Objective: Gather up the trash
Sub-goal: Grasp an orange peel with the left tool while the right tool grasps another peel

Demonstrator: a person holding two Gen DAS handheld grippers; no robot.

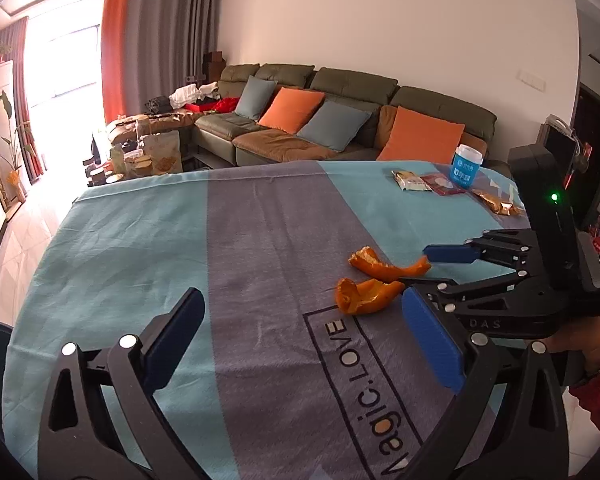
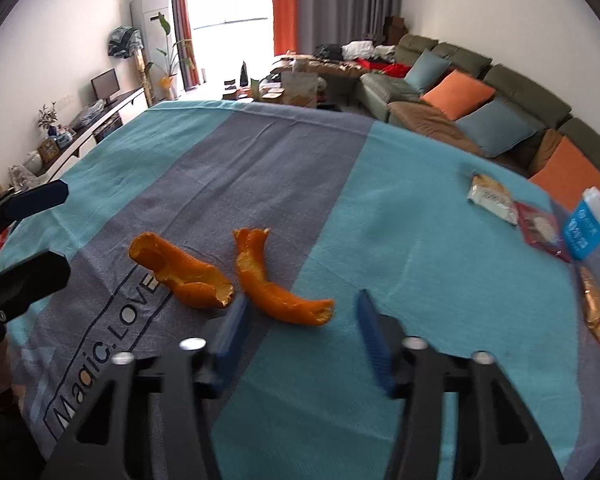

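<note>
— Lying mid-frame on the tabletop [image 2: 340, 168], were two orange peels [image 2: 182, 270] just apart?
— Yes. The right claw [image 2: 300, 314] stood apart around the nearer peel's [image 2: 278, 286] end; the left claw [image 1: 300, 320] gaped, empty. At right sat wrappers [image 2: 494, 198], a blue cup [image 2: 588, 228], and gold foil [image 2: 598, 312].

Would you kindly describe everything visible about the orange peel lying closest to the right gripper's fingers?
The orange peel is a long, curved strip, bright orange outside with a paler inner face and ragged, torn ends. It looks dry and leathery and curls upward at both ends. It lies flat on the tablecloth, where the grey band meets the teal one, just ahead of the open right gripper. A second peel lies close beside it; whether they touch is unclear.
</note>
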